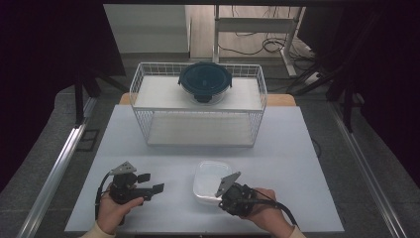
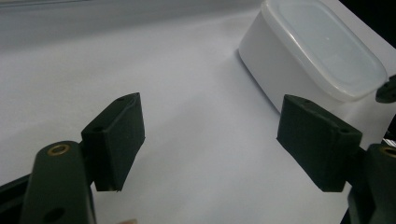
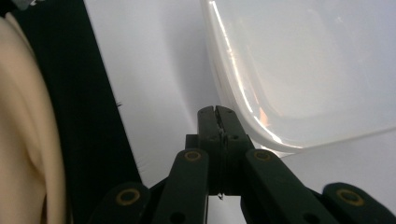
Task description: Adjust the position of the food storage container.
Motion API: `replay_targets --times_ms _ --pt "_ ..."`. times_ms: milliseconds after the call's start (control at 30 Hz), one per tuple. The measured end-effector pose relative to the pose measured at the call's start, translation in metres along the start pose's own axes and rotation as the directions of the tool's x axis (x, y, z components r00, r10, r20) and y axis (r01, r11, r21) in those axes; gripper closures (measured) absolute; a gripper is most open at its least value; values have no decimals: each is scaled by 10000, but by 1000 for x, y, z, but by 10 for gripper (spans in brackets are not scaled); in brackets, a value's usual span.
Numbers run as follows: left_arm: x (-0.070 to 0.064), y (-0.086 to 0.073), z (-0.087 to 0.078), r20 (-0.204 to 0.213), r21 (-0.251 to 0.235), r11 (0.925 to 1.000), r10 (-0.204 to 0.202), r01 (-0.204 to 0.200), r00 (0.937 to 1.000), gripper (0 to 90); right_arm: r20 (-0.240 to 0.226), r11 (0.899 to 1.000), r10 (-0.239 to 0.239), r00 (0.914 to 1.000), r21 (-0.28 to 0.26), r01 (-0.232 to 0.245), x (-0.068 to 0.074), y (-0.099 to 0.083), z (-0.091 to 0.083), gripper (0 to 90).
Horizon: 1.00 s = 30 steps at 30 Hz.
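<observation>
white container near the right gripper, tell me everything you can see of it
The white container is a low box with rounded corners that looks like plastic, its body opaque white, closed by a cloudy translucent lid seated flat on its rim. It stands upright on the white table, toward the near edge and right of centre, in front of the wire basket. The right gripper, jaws shut, sits at its near corner; whether they touch is unclear. The open left gripper stands apart from it.
</observation>
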State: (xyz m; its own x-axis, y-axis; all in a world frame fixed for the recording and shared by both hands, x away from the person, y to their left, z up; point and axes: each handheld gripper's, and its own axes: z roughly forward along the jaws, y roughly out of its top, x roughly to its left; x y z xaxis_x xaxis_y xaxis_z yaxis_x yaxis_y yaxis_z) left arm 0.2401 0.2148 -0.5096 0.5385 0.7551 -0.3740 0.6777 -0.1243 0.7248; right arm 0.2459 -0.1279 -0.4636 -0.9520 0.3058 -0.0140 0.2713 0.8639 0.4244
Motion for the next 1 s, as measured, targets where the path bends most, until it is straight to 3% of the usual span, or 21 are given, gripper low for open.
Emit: replay_targets --times_ms 100,200,300,433,600,733,833,900,967,1000 --pt "1 0 1 -9 29 10000 -18 18 10000 228 -66 9998 136 9999 -147 -137 -2 -2 0 894" --pt "1 0 1 57 28 10000 -49 48 10000 228 -403 9977 91 9991 -668 -118 7 0 -5 894" --pt "0 0 1 57 19 10000 -48 48 10000 228 89 9932 -56 9999 -1162 66 13 4 -15 893" --pt "-1 0 1 70 -5 10000 -48 48 10000 228 251 9784 674 9974 -1972 -612 1 2 -26 893" --pt "-1 -1 2 23 6 10000 -45 45 10000 229 362 9449 1759 9837 -2865 -1584 -18 -17 -36 892" --pt "-4 0 0 43 -87 10000 -19 20 10000 229 618 9125 2847 9566 -3234 -2506 -33 -33 -38 804" --pt "-5 1 -1 73 -187 9998 1 0 10000 228 745 8685 3863 9193 -3649 -3354 -39 -42 -35 543" --pt "-6 1 -1 94 -228 9997 -2 4 10000 228 863 8486 4352 8962 -3720 -3762 -41 -45 -32 426" --pt "-6 1 -2 85 -251 9997 -19 22 10000 228 502 8204 4736 8793 -3883 -4197 -45 -48 -30 333" --pt "-6 1 -2 73 -268 9996 -40 42 10000 228 254 8016 4957 8681 -3979 -4461 -46 -50 -30 303"
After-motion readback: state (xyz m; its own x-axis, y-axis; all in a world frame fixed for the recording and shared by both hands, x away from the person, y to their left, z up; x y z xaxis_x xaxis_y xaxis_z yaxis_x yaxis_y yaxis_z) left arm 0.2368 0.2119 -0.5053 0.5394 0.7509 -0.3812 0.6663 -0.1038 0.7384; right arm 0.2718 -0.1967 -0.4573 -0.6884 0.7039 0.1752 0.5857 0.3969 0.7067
